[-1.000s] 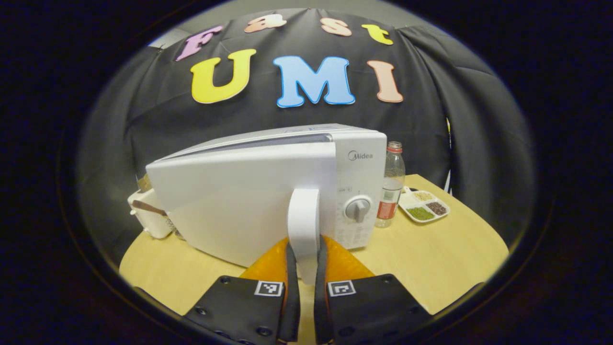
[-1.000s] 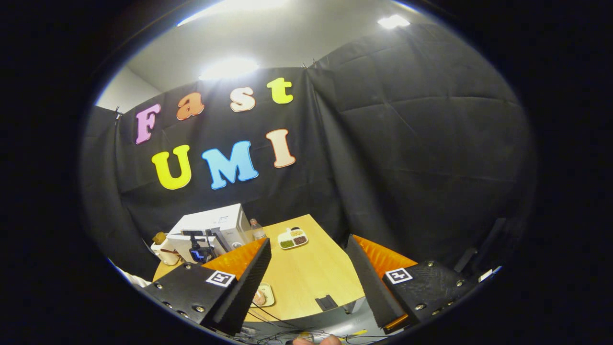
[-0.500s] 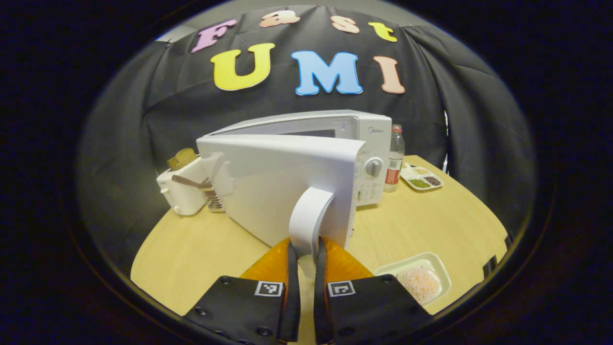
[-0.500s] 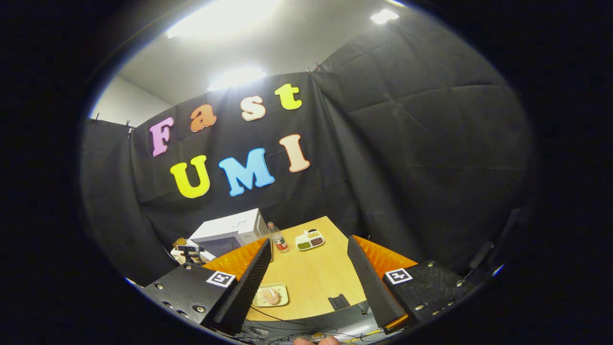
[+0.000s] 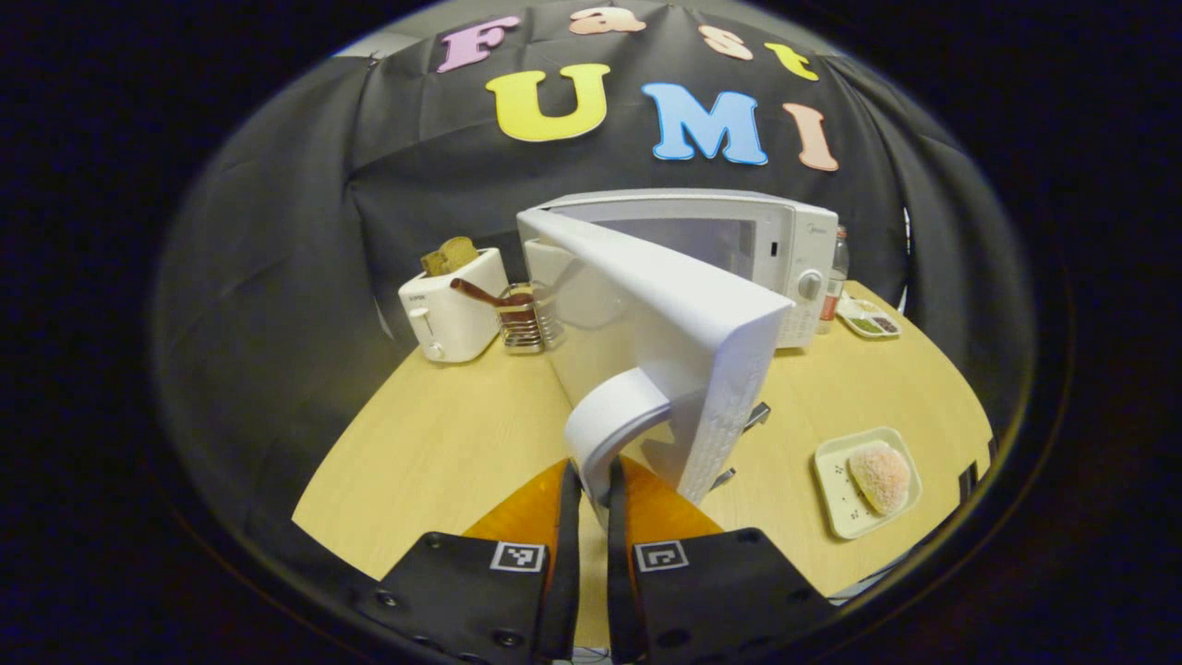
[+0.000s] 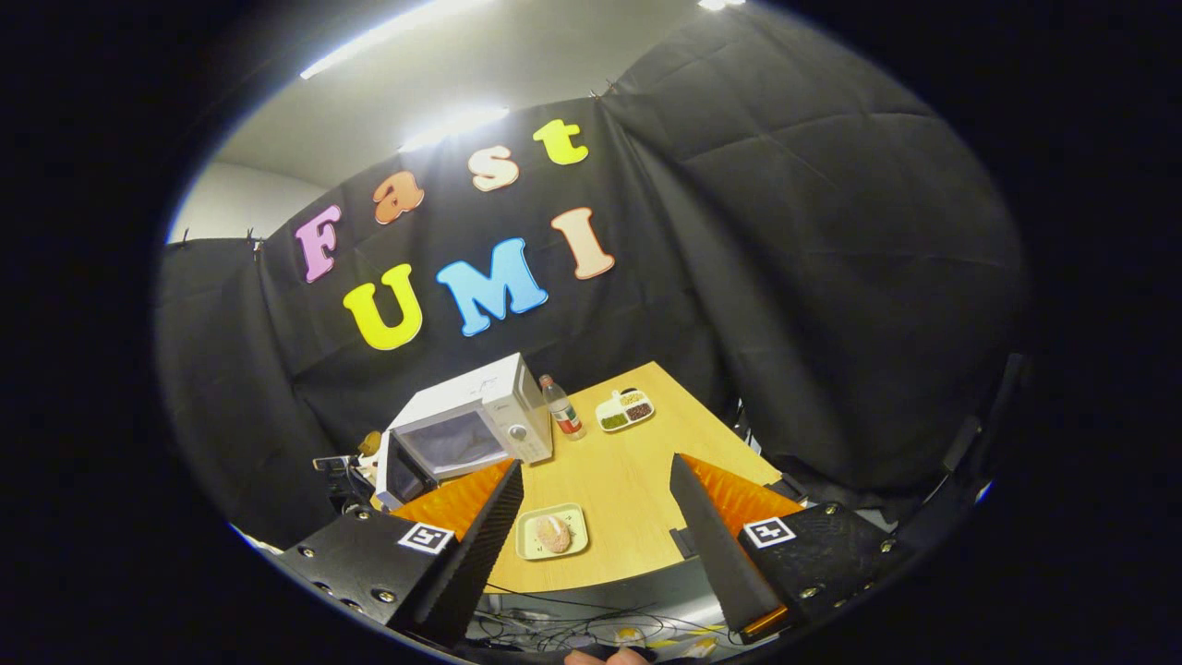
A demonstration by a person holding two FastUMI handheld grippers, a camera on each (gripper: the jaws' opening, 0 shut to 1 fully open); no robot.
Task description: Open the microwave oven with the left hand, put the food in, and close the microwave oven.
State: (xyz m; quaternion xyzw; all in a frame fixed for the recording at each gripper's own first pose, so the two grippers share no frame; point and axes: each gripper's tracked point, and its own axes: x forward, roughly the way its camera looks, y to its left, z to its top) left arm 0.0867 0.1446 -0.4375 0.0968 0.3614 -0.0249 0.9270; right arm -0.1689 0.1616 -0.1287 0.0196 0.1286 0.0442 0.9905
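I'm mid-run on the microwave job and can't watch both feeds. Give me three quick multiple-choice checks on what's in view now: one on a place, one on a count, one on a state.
1. Where is the food plate?
A. Inside the microwave
B. On the table, in front of the microwave
C. On top of the toaster

2. How many compartments of the small divided dish by the bottle hold food?
A. One
B. Three
C. Six

3. How does the microwave door stand?
A. Swung open
B. Fully closed
C. Taken off and lying flat

Answers:
1. B: the food plate sits on the table, near its front edge and apart from the microwave.
2. B: the divided dish beside the bottle shows three filled sections.
3. A: the door stands swung out, with the left gripper shut on its handle and the cavity exposed.
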